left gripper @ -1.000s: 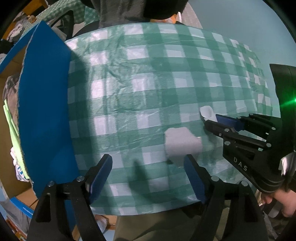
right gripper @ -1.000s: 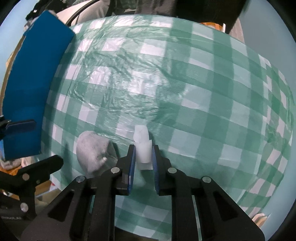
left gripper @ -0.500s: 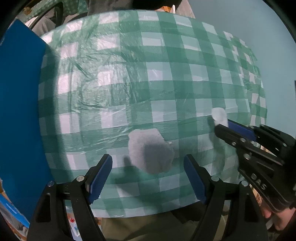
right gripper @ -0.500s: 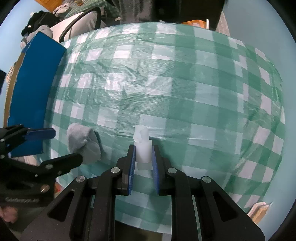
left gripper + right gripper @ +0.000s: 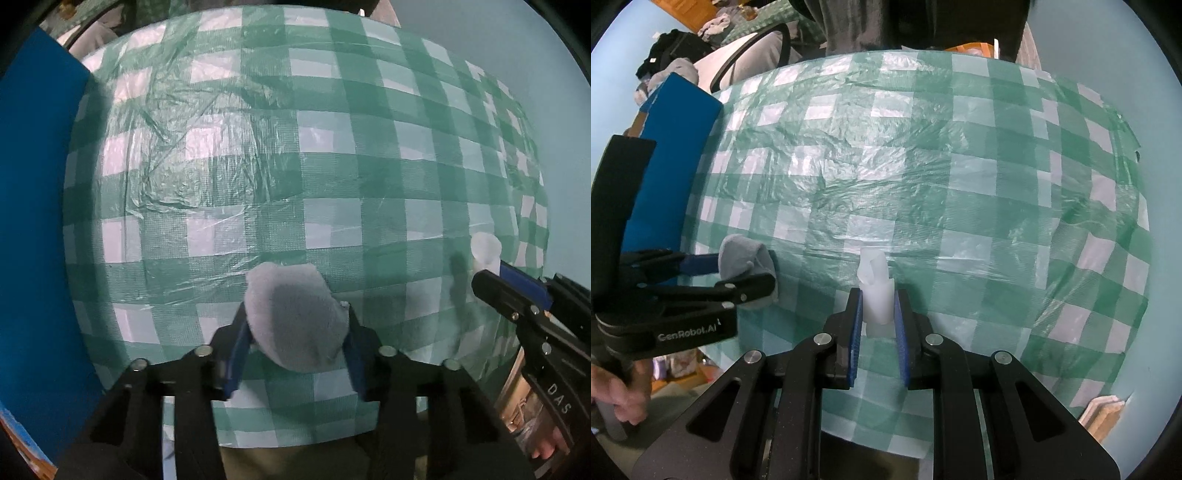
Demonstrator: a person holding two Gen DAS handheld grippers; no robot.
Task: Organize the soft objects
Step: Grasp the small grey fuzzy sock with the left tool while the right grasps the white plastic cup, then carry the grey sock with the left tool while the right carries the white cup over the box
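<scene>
A grey rolled sock (image 5: pixel 295 317) sits between the blue pads of my left gripper (image 5: pixel 295 332), which is shut on it near the front edge of the green checked tablecloth (image 5: pixel 295 166). In the right wrist view the sock (image 5: pixel 746 258) and the left gripper (image 5: pixel 738 275) show at the left. My right gripper (image 5: pixel 878 314) is shut on a small white soft roll (image 5: pixel 874 291), held upright just above the cloth. In the left wrist view the roll (image 5: pixel 485 249) and the right gripper (image 5: pixel 495 275) show at the right.
A blue-sided cardboard box (image 5: pixel 37 221) stands along the table's left edge, also in the right wrist view (image 5: pixel 668 155). A chair and clothes (image 5: pixel 738 70) lie beyond the far left corner. The table's front edge (image 5: pixel 295 439) is close below the grippers.
My left gripper moved forward and to the right and shut on the grey sock, which lay loose before. My right gripper kept its hold on the white roll and shifted a little.
</scene>
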